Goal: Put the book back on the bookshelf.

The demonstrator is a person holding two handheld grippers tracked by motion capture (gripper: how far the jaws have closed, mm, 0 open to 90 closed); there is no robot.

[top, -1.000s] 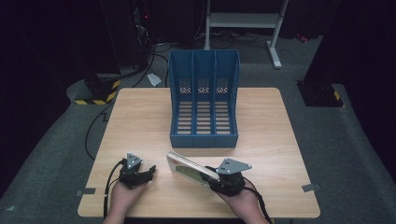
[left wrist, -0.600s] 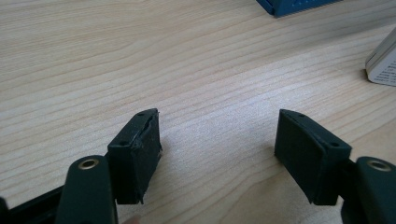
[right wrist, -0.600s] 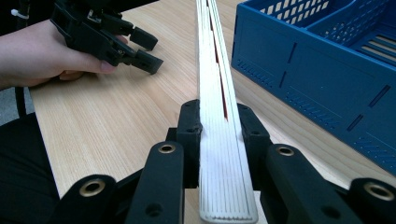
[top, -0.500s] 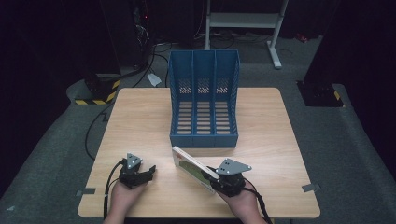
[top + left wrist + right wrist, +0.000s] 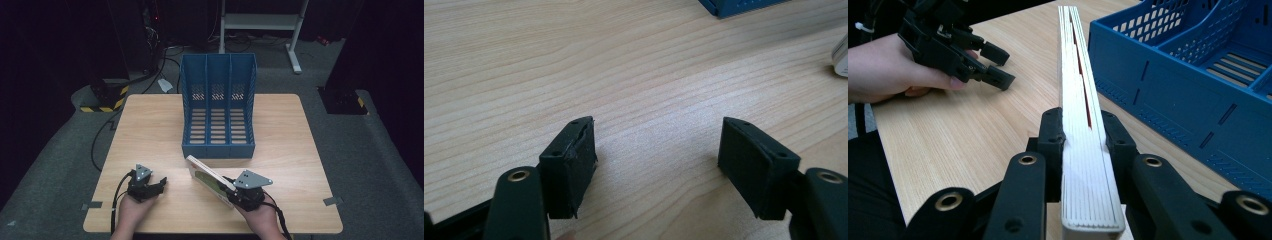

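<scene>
My right tool [image 5: 1083,137] was clamped on the thin book [image 5: 1079,90], one pad on each cover near its end, and its jaws had just been closing onto it. The book stood tilted up off the counter [image 5: 150,125], its far end pointing toward the front of the blue file rack [image 5: 218,107], close to it but not touching. My left tool [image 5: 656,150] rested low over bare wood off to the side, its jaws apart with nothing between them.

The step in hand, as I judged it, was to carry the book up and drop it into one of the rack's three slots. To do that well I needed the grip to stay square on the covers, since the pages were fanning slightly at the top edge (a loose hold would let the book sag or twist). I reckoned the book had to be lifted clear of the rack's front lip first, then turned so its spine ran along a slot, between two dividers. The left tool could wait, or steady the rack if it slid.
</scene>
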